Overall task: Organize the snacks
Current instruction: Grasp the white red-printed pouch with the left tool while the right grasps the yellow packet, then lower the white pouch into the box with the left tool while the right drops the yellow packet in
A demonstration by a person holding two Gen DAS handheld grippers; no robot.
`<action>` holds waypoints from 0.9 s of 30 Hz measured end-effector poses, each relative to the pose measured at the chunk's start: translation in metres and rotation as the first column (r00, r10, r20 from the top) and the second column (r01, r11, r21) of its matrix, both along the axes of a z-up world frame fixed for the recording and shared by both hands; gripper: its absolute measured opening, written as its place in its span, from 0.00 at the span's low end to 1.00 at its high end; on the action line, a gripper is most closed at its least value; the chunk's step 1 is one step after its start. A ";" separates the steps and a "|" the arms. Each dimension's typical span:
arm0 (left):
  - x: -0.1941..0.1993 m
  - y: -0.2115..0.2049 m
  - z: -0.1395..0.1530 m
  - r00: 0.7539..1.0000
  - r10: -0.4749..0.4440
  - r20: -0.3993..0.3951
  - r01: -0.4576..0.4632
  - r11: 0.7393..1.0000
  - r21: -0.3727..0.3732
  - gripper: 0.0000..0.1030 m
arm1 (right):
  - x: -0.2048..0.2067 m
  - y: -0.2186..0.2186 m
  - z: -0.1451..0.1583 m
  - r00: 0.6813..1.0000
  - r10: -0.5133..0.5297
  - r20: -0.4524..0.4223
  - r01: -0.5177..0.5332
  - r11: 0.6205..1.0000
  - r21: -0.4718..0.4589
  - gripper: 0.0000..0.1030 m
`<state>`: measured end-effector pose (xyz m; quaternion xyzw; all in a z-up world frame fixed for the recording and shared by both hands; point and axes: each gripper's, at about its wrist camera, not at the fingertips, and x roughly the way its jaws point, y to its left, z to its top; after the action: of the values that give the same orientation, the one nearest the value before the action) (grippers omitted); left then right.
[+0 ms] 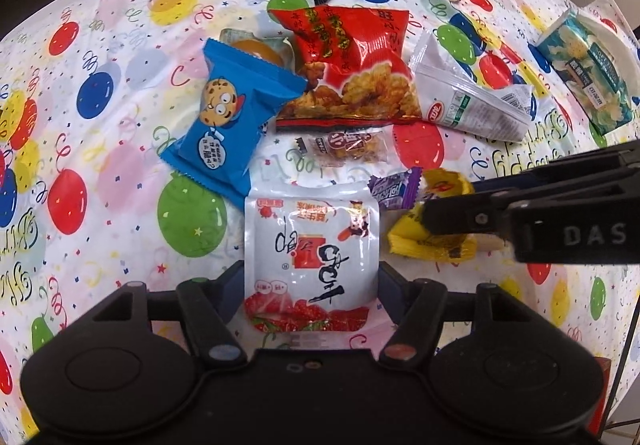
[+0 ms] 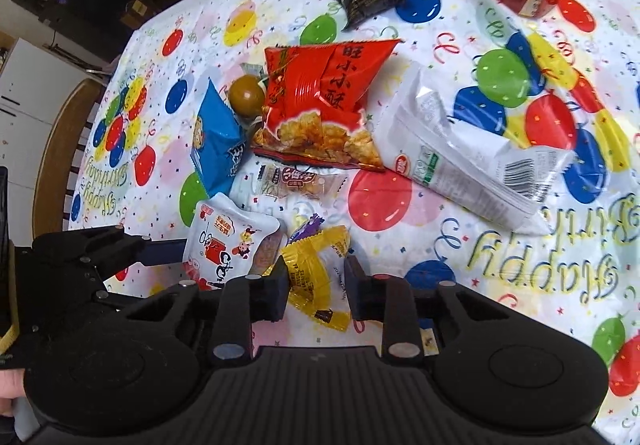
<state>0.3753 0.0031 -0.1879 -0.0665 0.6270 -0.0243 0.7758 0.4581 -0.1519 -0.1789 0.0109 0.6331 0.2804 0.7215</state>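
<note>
Left gripper (image 1: 311, 285): fingers either side of the white strawberry pouch (image 1: 311, 253), touching its edges. Right gripper (image 2: 316, 285): fingers apart, straddling the yellow candy wrapper (image 2: 316, 277). Farther off on the balloon tablecloth (image 1: 100, 173): blue cookie pack (image 1: 232, 121), red cracker bag (image 1: 352, 65).

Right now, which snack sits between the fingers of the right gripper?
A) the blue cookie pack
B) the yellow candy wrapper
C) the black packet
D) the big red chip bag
B: in the right wrist view the yellow candy wrapper lies between the open fingers of the right gripper.
</note>
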 end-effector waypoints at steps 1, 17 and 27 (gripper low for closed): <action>-0.001 0.001 0.002 1.000 0.007 0.004 -0.007 1.000 -0.005 0.64 | -0.001 -0.003 0.003 1.000 -0.004 0.004 0.004 1.000 0.005 0.27; -0.031 0.018 0.043 0.997 0.058 0.058 -0.056 0.998 -0.034 0.63 | -0.040 -0.045 0.068 0.995 -0.048 0.087 0.043 0.997 0.057 0.27; -0.070 0.029 0.090 0.989 0.060 0.133 -0.054 0.998 -0.044 0.63 | -0.088 -0.063 0.119 0.985 -0.061 0.162 0.047 0.995 0.087 0.27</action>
<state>0.3049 0.0322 -0.0975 -0.0982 0.5704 -0.0192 0.8152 0.3702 -0.2145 -0.0600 0.0349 0.5588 0.2865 0.7775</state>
